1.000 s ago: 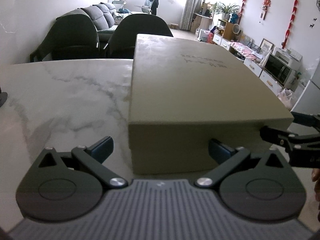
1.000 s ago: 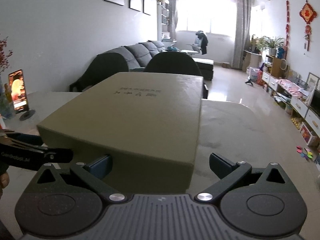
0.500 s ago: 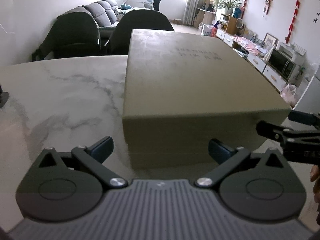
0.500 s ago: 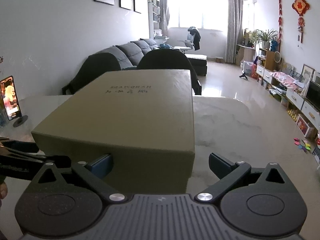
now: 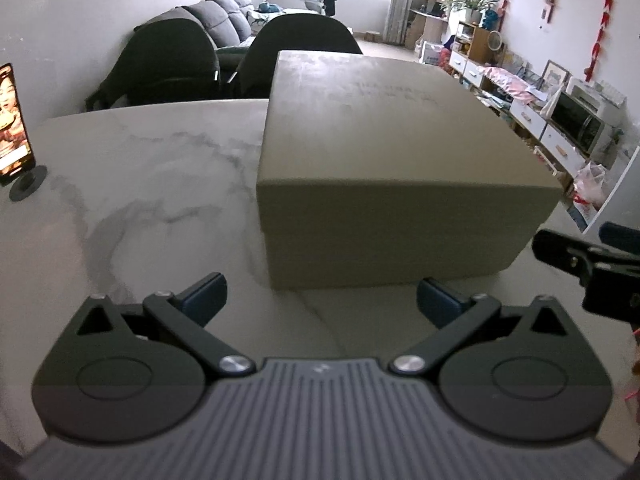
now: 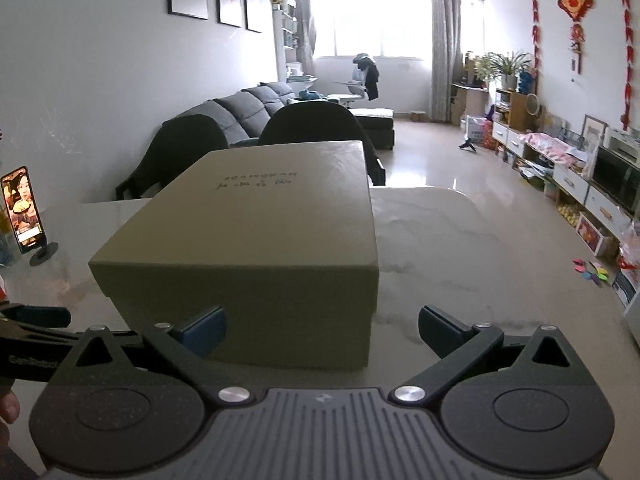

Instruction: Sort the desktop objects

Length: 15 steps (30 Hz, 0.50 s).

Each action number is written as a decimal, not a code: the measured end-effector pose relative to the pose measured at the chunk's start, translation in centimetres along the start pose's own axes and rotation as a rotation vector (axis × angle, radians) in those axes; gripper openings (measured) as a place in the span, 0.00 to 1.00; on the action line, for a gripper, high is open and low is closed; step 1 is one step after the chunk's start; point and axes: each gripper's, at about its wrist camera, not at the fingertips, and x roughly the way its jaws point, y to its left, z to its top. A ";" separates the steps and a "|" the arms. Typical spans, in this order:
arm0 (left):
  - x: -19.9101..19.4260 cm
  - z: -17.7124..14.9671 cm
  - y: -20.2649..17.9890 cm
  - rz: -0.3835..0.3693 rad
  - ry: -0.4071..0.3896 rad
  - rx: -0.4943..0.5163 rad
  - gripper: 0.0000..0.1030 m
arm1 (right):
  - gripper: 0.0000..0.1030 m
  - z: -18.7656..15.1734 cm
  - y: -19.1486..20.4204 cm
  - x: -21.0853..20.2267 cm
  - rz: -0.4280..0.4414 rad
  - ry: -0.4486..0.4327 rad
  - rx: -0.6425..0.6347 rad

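Black linkage arms, silver screws, blue-padded fingers (image 5: 204,294), ribbed grey body.

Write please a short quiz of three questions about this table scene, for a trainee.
1. True or false: the lid of the olive box is on.
2. The phone on its stand is where, seen from the left gripper? A) left of the box B) on top of the box C) right of the box
3. Fill in: both the left gripper and the right gripper are ____ and hold nothing.

Key: 1 true; 2 A; 3 open
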 end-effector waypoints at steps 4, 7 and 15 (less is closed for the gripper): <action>-0.4 -0.4 -0.6 0.024 -0.006 0.005 1.00 | 1.00 -0.4 0.0 -1.2 -0.025 -0.005 0.026; -0.8 -0.7 -1.3 0.049 -0.015 0.013 1.00 | 1.00 -0.6 -0.1 -1.8 -0.055 -0.012 0.048; -1.7 -1.6 -2.3 0.086 -0.017 0.004 1.00 | 1.00 -2.4 0.5 -4.0 -0.121 -0.019 0.065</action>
